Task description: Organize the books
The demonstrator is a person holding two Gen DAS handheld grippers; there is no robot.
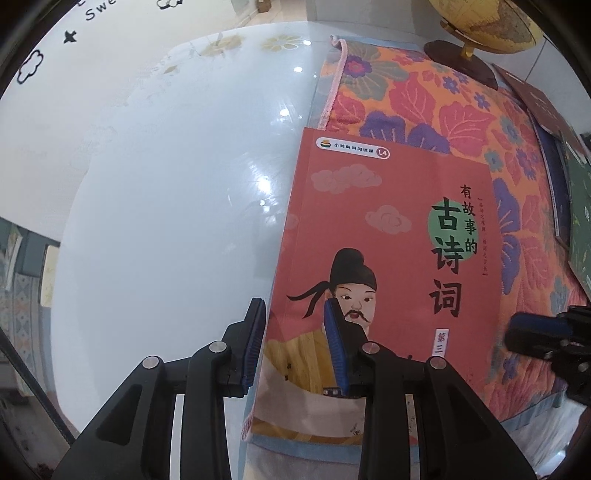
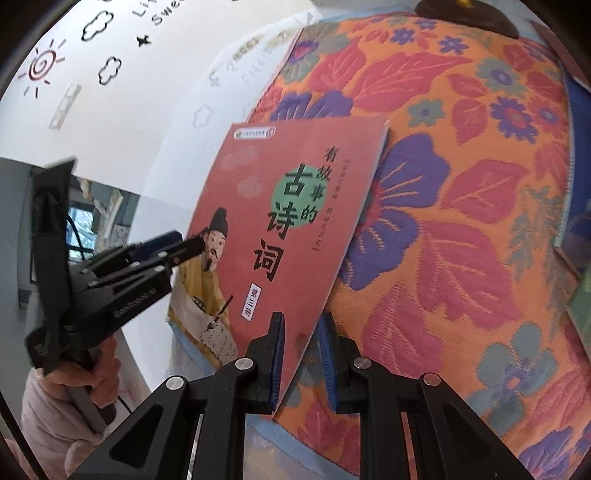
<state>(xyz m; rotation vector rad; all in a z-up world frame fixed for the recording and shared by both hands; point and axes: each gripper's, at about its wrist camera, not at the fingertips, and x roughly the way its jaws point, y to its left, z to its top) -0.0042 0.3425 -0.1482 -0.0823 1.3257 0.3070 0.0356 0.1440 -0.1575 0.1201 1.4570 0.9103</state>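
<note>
R hand-held gripper (image 2: 301, 363): jaws narrow, straddling red book (image 2: 291, 229) near corner, edge between pads; contact not clear. L hand-held gripper (image 1: 295, 345): jaws narrow, straddling book's spine edge at 6 o'clock; pinch not confirmed. Book flat on floral cloth (image 2: 461, 221) over white table (image 1: 166, 184), long axis 6-12 o'clock. Both equally near. More books (image 1: 554, 155) at 2 o'clock, past globe (image 1: 487, 22).

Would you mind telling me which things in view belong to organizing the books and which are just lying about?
Part of the job:
red book
other books at the right edge
left gripper
right gripper

Just lying about:
globe
flowered cloth
white table
</note>
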